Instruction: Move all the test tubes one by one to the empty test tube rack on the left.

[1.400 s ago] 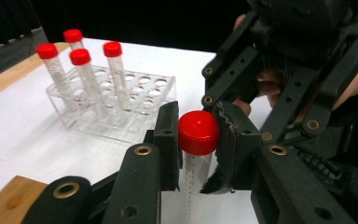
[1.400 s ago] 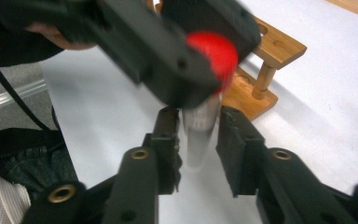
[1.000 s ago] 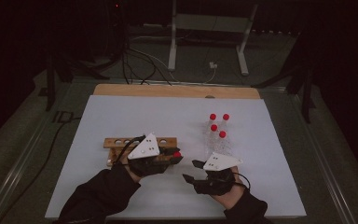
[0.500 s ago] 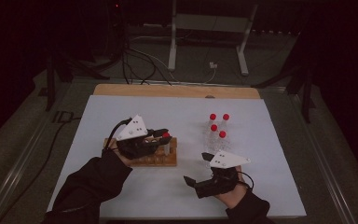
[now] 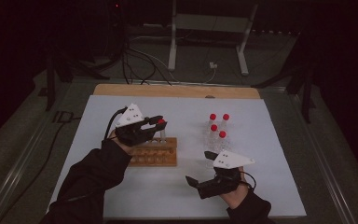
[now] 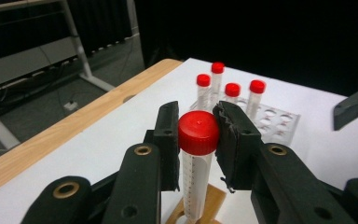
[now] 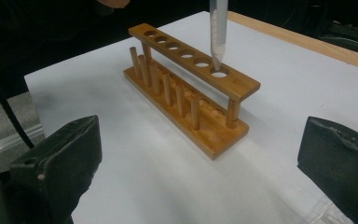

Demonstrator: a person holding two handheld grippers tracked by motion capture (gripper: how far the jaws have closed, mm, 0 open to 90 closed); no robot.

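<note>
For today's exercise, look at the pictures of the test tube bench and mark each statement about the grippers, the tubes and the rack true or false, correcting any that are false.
1. The left gripper is shut on a red-capped tube. True.
2. The tube's tip rests at the bottom of the wooden rack. False: it hangs just above a hole near the rack's end.
3. The right gripper holds a tube. False: its jaws stand open with nothing between them.
4. More capped tubes stand upright apart from the rack. True.

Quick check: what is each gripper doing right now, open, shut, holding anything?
Left gripper: shut on the red-capped tube, its tip over a hole of the wooden rack.
Right gripper: open, jaws just opened, nothing between them.
</note>
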